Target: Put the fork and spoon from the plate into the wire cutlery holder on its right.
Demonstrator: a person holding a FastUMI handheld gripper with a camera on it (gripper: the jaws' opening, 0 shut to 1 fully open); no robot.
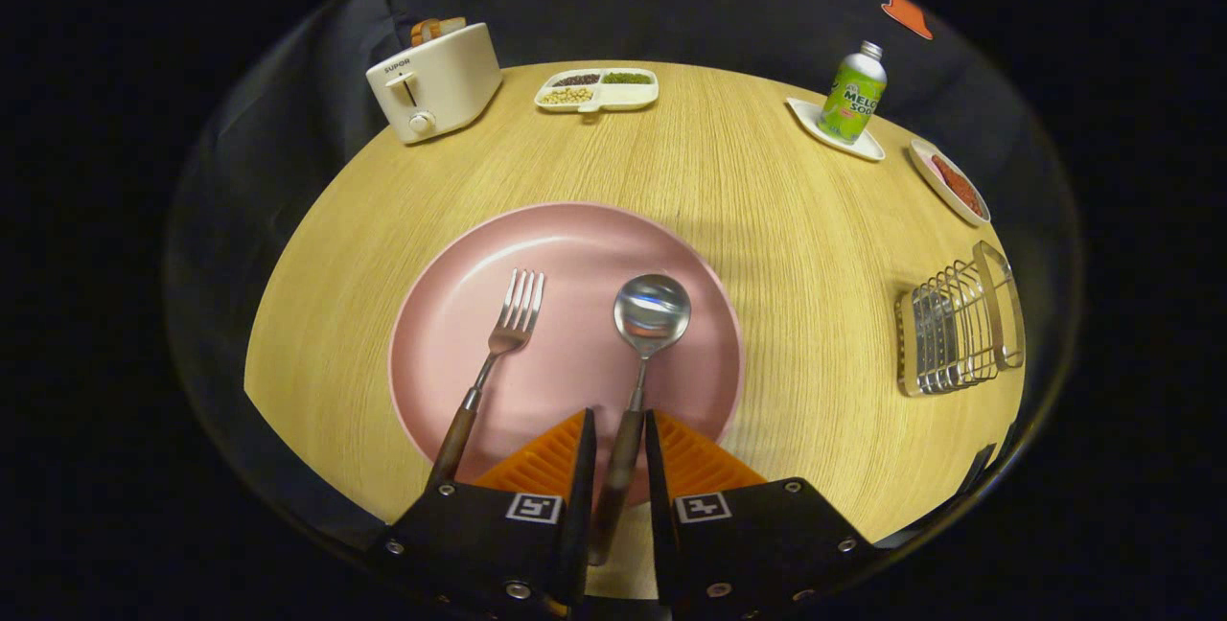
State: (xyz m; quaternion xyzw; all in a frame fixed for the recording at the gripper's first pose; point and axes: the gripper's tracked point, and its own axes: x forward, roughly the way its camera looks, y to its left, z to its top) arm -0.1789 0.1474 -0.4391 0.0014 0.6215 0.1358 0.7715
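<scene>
Gripper (619, 429) with jaws pinching the spoon (644, 333) handle; its bowl lies ahead on the plate (451, 314), fork (498, 353) to their left, wire holder (959, 329) far right on worktop (767, 199).

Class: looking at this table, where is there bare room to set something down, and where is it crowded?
Bare wood lies between the pink plate and the wire cutlery holder, and between plate and toaster. The plate holds fork and spoon, whose handle sits between the gripper fingers.

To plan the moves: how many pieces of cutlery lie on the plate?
2. The fork lies on the plate, left of the tool; the spoon has its handle between the tool's fingers. None seems hidden.
</scene>
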